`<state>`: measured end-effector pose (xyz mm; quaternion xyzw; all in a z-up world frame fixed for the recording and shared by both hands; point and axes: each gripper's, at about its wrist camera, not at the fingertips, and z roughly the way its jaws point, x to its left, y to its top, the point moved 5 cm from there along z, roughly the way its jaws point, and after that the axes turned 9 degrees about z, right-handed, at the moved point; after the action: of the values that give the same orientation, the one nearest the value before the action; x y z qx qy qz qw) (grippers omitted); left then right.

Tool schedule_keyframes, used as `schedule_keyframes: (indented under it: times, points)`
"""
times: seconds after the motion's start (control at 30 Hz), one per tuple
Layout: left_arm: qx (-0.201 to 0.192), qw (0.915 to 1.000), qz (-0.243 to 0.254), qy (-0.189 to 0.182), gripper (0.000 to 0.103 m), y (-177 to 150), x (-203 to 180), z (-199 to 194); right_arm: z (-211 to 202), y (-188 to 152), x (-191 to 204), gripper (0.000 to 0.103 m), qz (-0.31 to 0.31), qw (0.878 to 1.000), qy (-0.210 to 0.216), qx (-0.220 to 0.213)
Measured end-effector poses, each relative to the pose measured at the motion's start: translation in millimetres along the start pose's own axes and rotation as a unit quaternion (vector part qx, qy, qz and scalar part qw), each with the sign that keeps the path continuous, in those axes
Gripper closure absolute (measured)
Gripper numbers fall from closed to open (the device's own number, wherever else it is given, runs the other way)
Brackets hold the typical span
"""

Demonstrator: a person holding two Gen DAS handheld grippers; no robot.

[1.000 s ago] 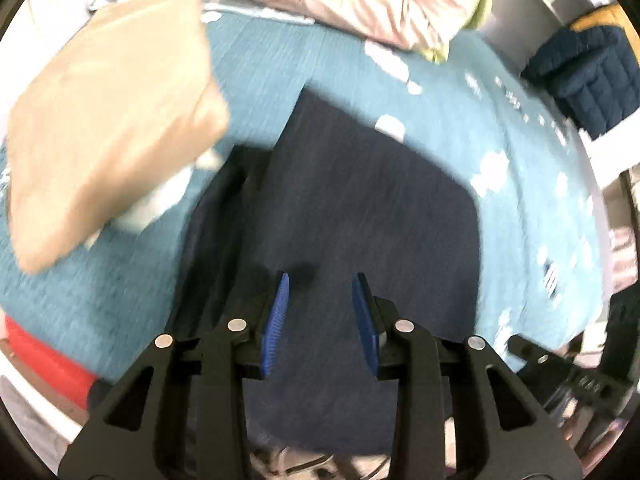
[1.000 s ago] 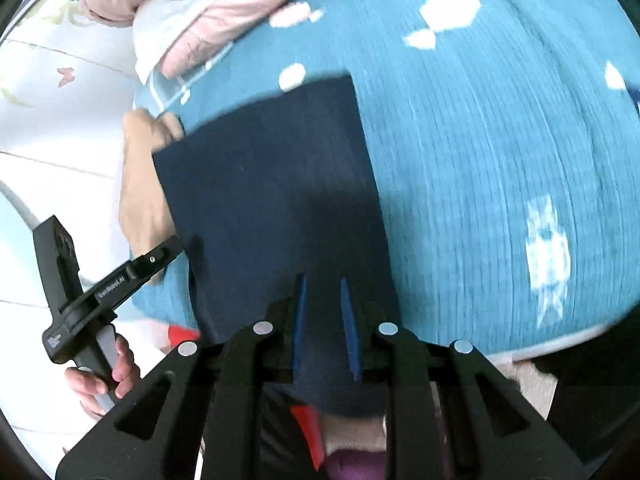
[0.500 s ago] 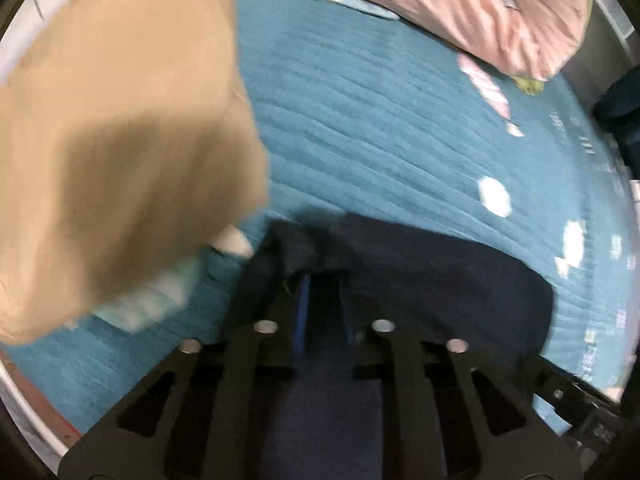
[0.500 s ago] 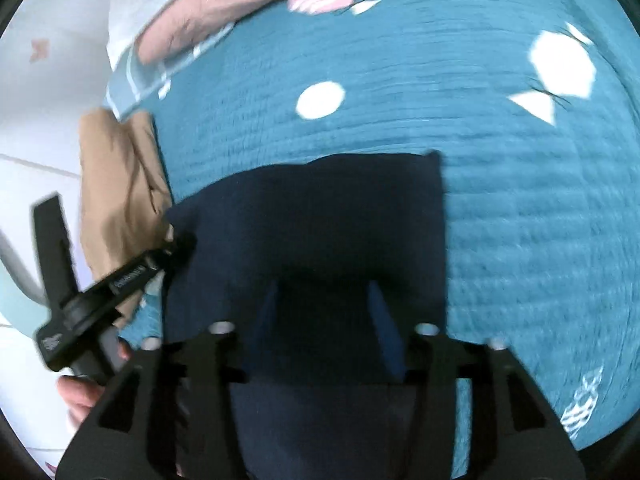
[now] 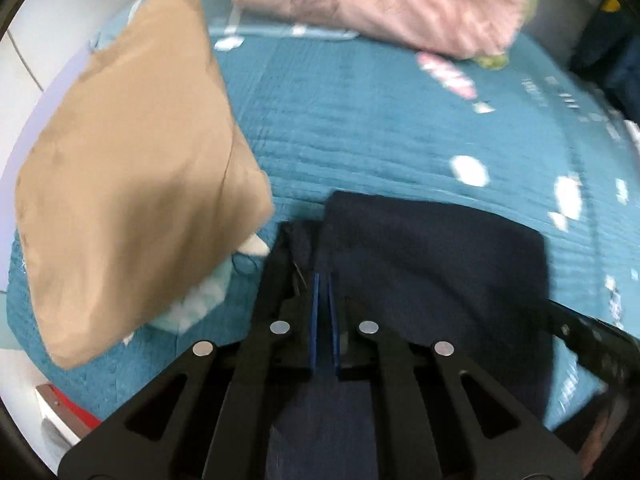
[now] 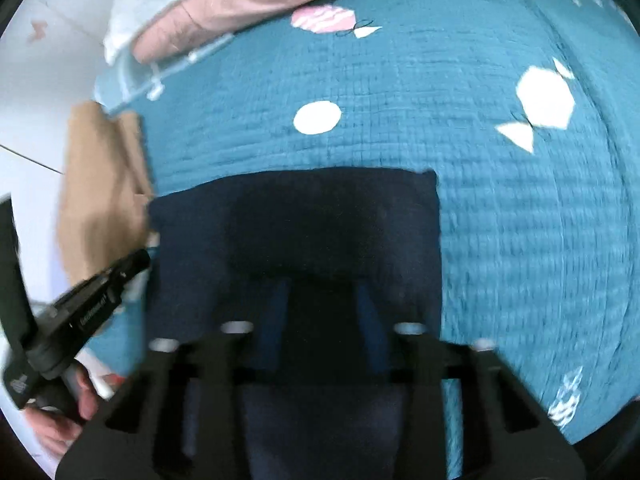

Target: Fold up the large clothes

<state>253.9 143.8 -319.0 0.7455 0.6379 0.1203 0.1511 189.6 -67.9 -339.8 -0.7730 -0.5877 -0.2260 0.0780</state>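
Note:
A navy garment (image 5: 432, 264) lies folded into a squarish shape on the teal bedspread (image 5: 380, 120). My left gripper (image 5: 323, 288) points steeply down at its left edge, its blue pads nearly together and pinching the navy cloth. In the right wrist view the same navy garment (image 6: 320, 208) fills the centre. My right gripper (image 6: 322, 300) hovers over its near part, blurred, jaws closing but still apart, with navy cloth between them. The left gripper's black body (image 6: 100, 296) and the hand (image 6: 64, 412) holding it show at that view's left.
A folded tan garment (image 5: 132, 184) lies just left of the navy one, near the bed's edge. A pink quilt (image 5: 380, 0) is piled at the far end. A dark blue jacket (image 5: 616, 52) sits beyond the bed's right side.
The left jaws went from open to shut on the navy cloth's left edge. The right jaws, shut on the cloth a second ago, now stand apart. The garment looks shorter, folded over.

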Motion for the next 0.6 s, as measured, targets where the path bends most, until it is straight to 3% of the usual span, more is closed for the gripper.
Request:
schedule_keyframes:
  times: [0.07,0.13,0.23,0.3,0.37,0.53,0.6]
  points:
    - [-0.004,0.9997,0.004,-0.023,0.096,-8,-13,-12,-13,-15,9,0.085,-0.022,1.000,0.009,-0.001]
    - [0.001,0.9991,0.007,-0.041,0.096,-26,-20,-18,-13,-37,23,0.084,-0.056,0.998,0.018,0.030]
    - [0.038,0.9980,0.011,-0.049,0.097,-64,-22,-1,13,-64,24,0.084,-0.090,0.993,-0.030,0.067]
    - [0.066,0.9963,-0.019,-0.051,0.097,-83,-11,33,49,-68,13,0.088,-0.080,0.993,-0.056,0.072]
    - [0.042,0.9952,-0.046,-0.075,0.098,-86,-4,39,52,-66,13,0.089,-0.064,0.994,-0.054,0.069]
    - [0.068,0.9961,-0.029,-0.048,0.098,-83,-12,22,29,-75,14,0.089,-0.046,0.995,-0.044,0.078]
    - [0.060,0.9956,-0.028,-0.066,0.098,-90,-18,6,18,-88,19,0.087,-0.052,0.995,-0.023,0.082]
